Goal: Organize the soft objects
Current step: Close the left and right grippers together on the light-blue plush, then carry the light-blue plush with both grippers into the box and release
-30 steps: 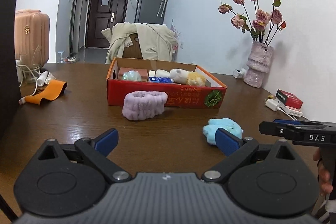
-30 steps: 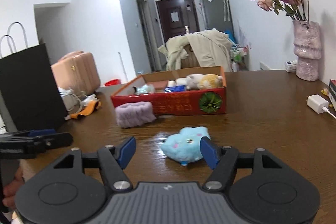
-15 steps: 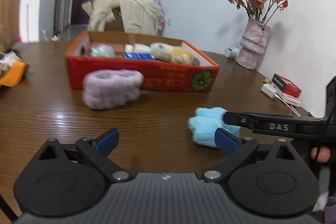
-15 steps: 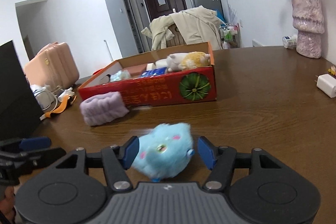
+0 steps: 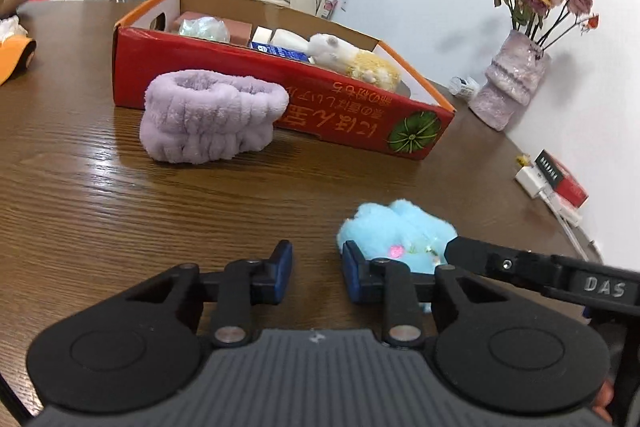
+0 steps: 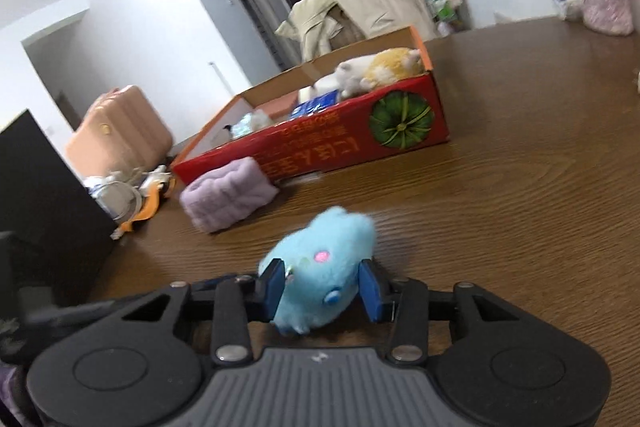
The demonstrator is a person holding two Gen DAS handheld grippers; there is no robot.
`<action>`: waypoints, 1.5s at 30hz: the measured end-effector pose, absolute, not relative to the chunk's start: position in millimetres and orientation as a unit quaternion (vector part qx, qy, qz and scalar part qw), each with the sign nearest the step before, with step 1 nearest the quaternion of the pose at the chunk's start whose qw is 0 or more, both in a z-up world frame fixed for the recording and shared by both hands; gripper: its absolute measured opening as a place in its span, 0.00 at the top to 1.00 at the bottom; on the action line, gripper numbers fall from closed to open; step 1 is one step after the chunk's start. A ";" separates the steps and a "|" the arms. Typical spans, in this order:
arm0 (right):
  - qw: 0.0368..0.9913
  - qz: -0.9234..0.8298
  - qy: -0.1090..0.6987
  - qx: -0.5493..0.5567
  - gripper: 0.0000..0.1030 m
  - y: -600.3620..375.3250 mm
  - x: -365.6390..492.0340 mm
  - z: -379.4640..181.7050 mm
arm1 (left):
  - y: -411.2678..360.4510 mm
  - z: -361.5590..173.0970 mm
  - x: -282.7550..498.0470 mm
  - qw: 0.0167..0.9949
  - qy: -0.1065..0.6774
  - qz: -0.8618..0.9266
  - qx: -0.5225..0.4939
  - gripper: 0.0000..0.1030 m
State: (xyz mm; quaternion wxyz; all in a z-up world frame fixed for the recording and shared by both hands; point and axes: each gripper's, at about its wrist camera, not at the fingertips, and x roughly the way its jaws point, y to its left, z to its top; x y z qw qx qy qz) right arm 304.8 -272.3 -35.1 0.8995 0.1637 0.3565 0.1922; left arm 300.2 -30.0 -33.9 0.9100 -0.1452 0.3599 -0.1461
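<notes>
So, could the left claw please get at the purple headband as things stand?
Probably yes: the left claw holds nothing, and bare table lies between it and the purple headband.

Dark wooden table (image 5: 100, 211), red box (image 5: 248, 95), lilac headband (image 5: 212, 121), pink vase (image 5: 510, 87)

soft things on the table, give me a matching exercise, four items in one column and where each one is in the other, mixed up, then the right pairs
Items:
1. blue plush toy
2. purple headband
3. white and yellow plush
4. pink vase

Places:
A. inside the red box
B. by the white wall, past the box
C. on the table in front of the box
D. between the jaws of the right gripper

Pairs: 1-D, 2-C, 3-A, 4-B
</notes>
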 end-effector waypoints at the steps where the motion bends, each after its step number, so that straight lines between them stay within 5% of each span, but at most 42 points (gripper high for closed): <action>1: 0.902 0.188 0.353 0.163 0.61 -274.5 305.4 -34.6 | -29.7 -31.9 300.0 0.908 0.359 -0.153 -0.155 0.70; 4: 0.907 0.174 0.345 0.169 0.60 -281.3 309.4 -34.4 | -35.6 -28.1 303.0 0.892 0.365 -0.188 -0.187 0.58; 16: 0.885 0.190 0.360 0.227 0.68 -286.5 329.4 -53.6 | -41.9 -33.4 311.3 0.872 0.378 -0.202 -0.235 0.65; 31: 0.911 0.196 0.304 0.198 0.71 -267.3 296.2 -3.8 | -21.8 6.3 288.5 0.892 0.313 -0.218 -0.243 0.65; 37: 0.921 0.203 0.279 0.182 0.71 -257.0 322.7 24.5 | -17.8 48.3 337.7 0.909 0.285 -0.211 -0.217 0.65; 45: 0.902 0.207 0.331 0.185 0.71 -237.7 458.2 44.6 | -1.8 49.6 463.2 0.896 0.354 -0.157 -0.217 0.67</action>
